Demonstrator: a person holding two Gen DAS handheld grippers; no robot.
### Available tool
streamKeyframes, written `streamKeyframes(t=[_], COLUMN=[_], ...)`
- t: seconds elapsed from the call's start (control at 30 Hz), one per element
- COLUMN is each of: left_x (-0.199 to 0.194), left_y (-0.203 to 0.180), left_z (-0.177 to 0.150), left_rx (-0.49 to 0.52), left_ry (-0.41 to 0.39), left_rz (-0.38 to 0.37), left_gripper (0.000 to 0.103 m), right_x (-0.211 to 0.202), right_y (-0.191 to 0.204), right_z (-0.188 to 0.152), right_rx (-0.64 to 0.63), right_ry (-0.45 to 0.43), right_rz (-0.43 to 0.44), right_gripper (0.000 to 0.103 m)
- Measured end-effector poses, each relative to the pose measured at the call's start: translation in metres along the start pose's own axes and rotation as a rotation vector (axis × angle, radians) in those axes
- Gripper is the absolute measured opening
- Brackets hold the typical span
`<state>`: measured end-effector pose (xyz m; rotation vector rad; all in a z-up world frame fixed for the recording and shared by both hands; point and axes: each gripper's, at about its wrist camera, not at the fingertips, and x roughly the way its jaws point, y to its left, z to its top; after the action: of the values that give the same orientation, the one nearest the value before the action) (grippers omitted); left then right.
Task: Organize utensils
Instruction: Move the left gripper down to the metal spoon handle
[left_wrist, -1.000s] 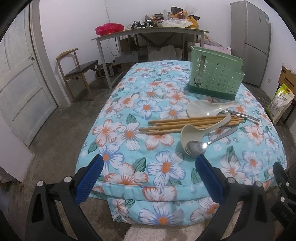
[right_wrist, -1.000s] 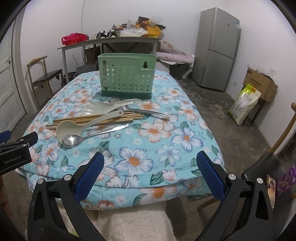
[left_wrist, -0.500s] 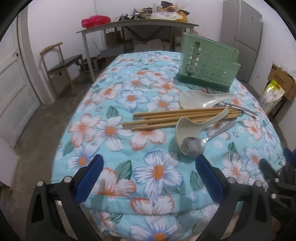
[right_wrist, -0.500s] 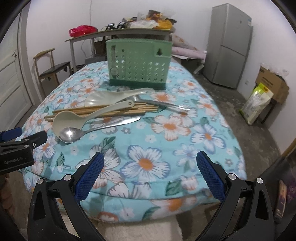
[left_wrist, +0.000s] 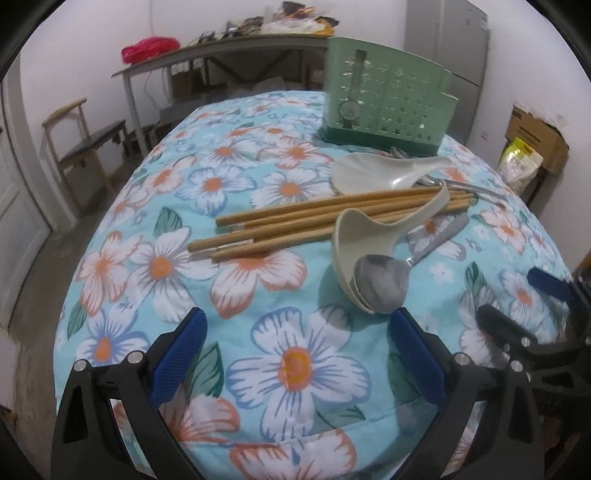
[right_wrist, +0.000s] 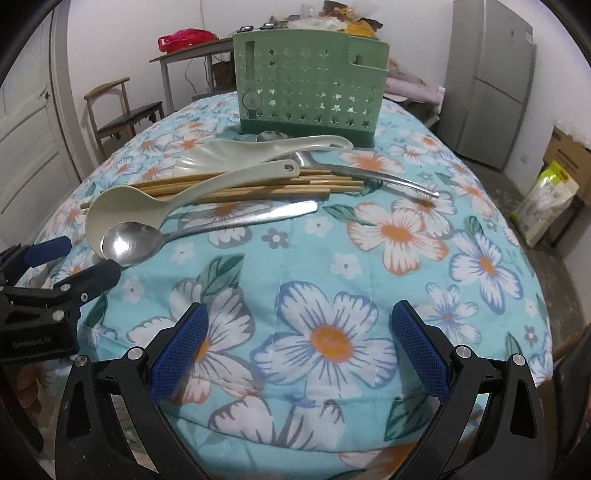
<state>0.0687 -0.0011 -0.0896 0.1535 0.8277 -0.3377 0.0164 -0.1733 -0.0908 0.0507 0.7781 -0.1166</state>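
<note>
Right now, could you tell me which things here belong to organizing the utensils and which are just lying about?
For the job:
- green holder
- bamboo chopsticks
- steel spoon
- beige ladle
- white rice paddle
- steel utensil behind the chopsticks

Just lying about:
- wooden chair
- fridge
- cluttered side table
- cardboard box

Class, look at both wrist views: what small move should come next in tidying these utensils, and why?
Probably ease the left gripper forward onto the metal spoon. Both grippers are open and empty, nothing visibly sits in the green holder yet, and that spoon's bowl lies nearest the left gripper, leaning on the ladle. The right gripper hangs over bare cloth.
</note>
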Motion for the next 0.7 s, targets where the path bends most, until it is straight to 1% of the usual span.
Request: streamKeyframes(t=[0.17, 0.33, 0.4, 0.47, 0.57, 0.63, 0.7], left_x=[0.003, 0.002, -0.002, -0.015, -0.032, -0.042, -0.044], left_y=[0.001, 0.000, 0.003, 0.008, 0.009, 0.006, 0.001], left_z=[-0.002, 0.001, 0.002, 0.002, 0.005, 0.010, 0.013], left_rx=[0.012, 0.030, 0.033, 0.022, 0.019, 0.014, -0.001], left_ry=[0.013, 0.033, 0.022, -0.013, -0.062, -0.088, -0.085], left_rz=[-0.004, -0.003, -0.014, -0.050, -0.107, -0.177, -0.255], left_gripper=[0.098, 0.097, 0.097, 0.093, 0.083, 0.071, 0.063], right_x=[0.000, 0.002, 0.002, 0.002, 0.002, 0.001, 0.001], right_y=[0.001, -0.003, -0.003, -0.003, -0.002, -0.002, -0.002], right_z=[-0.002, -0.001, -0.001, -0.001, -0.001, -0.001, 0.000], right_rx=[-0.016, -0.005, -0.005, -0.004, -0.005, -0.004, -0.004], right_ry=[-0.009, 0.000, 0.001, 0.000, 0.002, 0.000, 0.002], right_rz=[0.002, 0.017, 0.016, 0.018, 0.016, 0.014, 0.017], right_gripper=[0.095, 0.095, 0.095, 0.095, 0.095, 0.095, 0.095])
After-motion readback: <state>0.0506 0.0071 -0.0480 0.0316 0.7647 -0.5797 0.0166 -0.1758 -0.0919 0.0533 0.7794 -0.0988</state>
